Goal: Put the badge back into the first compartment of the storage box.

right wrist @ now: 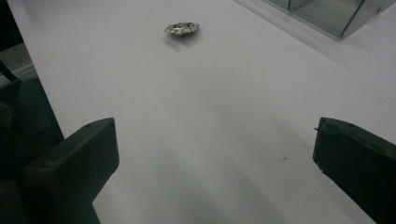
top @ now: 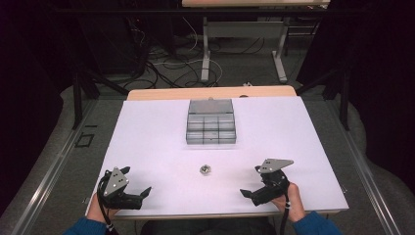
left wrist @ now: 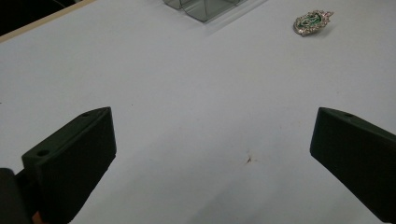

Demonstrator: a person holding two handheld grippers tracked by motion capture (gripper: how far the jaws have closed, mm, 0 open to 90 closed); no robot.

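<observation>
Beyond the white rectangular desk point(top: 147, 142) lie grey floor and tangled cables. At the desk's far middle stands a clear plastic compartment box point(top: 211, 128). Nearer, at centre, lies a small silver brooch with green stone point(top: 204, 170). Left claw point(top: 134, 183) and right claw point(top: 250, 182) flank it, jaws spread, empty.

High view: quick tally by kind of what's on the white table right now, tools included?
Jewelled brooch: 1
Clear compartment box: 1
Handheld tools: 2, left tool and right tool, both open, holding nothing
Total: 4
</observation>
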